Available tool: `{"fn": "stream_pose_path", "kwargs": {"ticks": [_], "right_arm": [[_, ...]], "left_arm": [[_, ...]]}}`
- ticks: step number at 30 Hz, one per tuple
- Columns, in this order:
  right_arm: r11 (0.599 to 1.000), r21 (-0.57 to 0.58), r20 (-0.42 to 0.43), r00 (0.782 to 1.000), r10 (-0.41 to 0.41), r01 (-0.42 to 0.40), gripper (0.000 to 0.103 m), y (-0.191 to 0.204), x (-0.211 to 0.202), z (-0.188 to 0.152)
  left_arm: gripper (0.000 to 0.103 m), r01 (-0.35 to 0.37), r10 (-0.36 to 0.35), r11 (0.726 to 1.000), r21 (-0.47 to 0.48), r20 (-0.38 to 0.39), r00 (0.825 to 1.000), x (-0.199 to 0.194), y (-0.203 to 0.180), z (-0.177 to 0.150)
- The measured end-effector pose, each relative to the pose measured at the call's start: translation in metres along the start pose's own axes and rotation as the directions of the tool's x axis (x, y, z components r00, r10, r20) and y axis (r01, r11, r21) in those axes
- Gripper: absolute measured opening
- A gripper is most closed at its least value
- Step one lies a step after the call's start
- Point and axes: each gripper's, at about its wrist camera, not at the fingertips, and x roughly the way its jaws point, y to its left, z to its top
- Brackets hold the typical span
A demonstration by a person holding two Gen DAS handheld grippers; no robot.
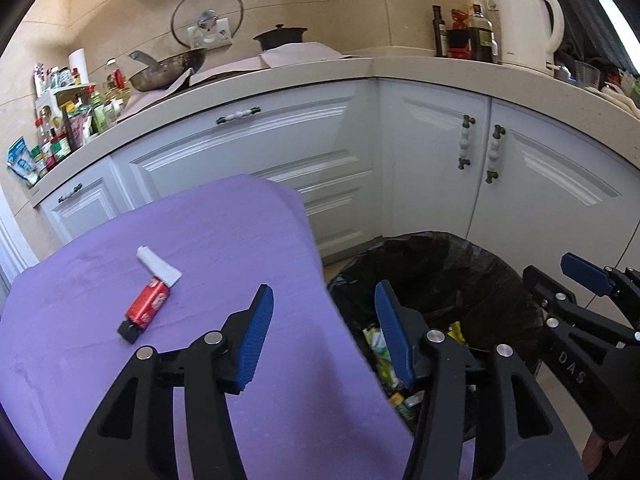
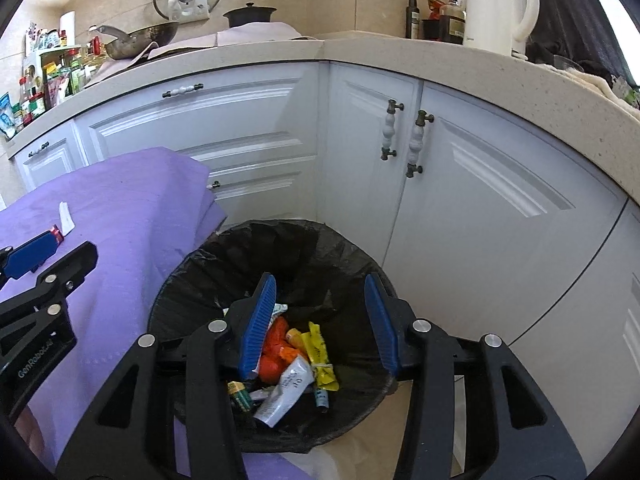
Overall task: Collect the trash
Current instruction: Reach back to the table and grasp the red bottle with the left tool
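A squeezed red and white tube point(image 1: 148, 300) with a black cap lies on the purple cloth point(image 1: 208, 236) that covers a table. My left gripper point(image 1: 324, 294) hovers open over the cloth's right edge, to the right of the tube, with nothing between its fingers. A bin with a black liner point(image 2: 304, 248) stands on the floor beside the table. It holds several wrappers, a white tube point(image 2: 288, 388) and a battery. My right gripper point(image 2: 320, 284) hangs open above the bin's mouth, empty. The bin point(image 1: 440, 264) also shows in the left wrist view.
White cabinet doors point(image 2: 460, 184) with knobbed handles stand close behind the bin. The beige counter point(image 1: 420, 68) above carries a wok point(image 1: 168, 70), a white kettle point(image 1: 528, 28), bottles and a spice rack. The table's corner overhangs the bin's left side.
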Motion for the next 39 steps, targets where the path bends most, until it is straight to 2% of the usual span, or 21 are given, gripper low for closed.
{"fn": "stream_pose_path", "kwargs": {"ticks": [10,16,22,30,39], "right_arm": [[0.997,-0.049,0.009,0.998,0.065,-0.064,0.046,0.049,-0.008,0.008],[0.989,-0.097,0.008,0.994,0.112,-0.111,0.046,0.088,-0.01,0.012],[0.98,-0.137,-0.001,0.99,0.142,-0.141,0.046,0.119,-0.009,0.013],[0.972,-0.174,-0.025,0.987,0.156,-0.158,0.046,0.147,0.003,0.017],[0.968,-0.176,-0.046,0.984,0.173,-0.179,0.046,0.16,0.019,0.028]], "left_arm": [[0.053,-0.092,0.092,0.994,-0.066,-0.009,0.996,-0.02,0.061,-0.015],[0.053,-0.168,0.166,0.979,-0.115,-0.027,0.986,-0.024,0.104,-0.025],[0.053,-0.209,0.202,0.967,-0.147,-0.063,0.977,-0.021,0.136,-0.036],[0.054,-0.212,0.201,0.966,-0.15,-0.085,0.976,-0.011,0.154,-0.041],[0.056,-0.177,0.161,0.977,-0.12,-0.128,0.979,0.023,0.161,-0.03]]}}
